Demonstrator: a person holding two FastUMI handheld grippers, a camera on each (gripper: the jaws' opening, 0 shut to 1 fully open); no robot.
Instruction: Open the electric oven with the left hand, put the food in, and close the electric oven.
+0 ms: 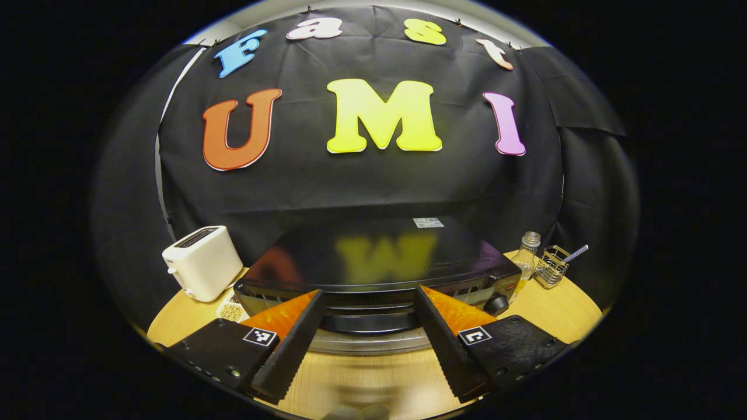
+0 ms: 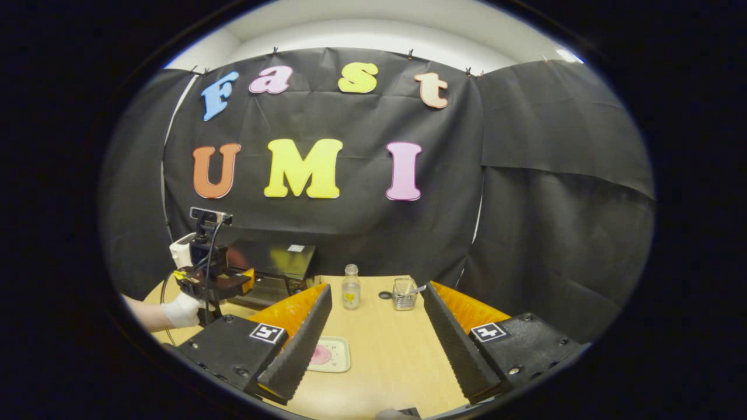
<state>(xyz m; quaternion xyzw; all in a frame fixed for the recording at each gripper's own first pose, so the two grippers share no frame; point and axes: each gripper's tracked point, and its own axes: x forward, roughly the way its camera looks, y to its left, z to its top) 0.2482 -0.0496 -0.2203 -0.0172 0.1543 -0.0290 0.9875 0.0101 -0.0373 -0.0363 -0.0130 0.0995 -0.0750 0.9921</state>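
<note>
In the left gripper view the black electric oven (image 1: 373, 262) sits at the middle of the wooden tabletop (image 1: 560, 315), its door closed, and the left claw (image 1: 369, 344) stands with fingers apart just before the oven's front, gripping nothing. A white toaster (image 1: 201, 270) stands at the oven's nine o'clock, a glass bottle (image 1: 528, 255) and a wire holder (image 1: 551, 266) at its three o'clock. In the right gripper view the right claw (image 2: 376, 341) is spread wide and empty over the tabletop, with a small plate holding pink food (image 2: 330, 354) at seven o'clock of it and a gloved hand (image 2: 182, 310) holding the other gripper at nine o'clock.
</note>
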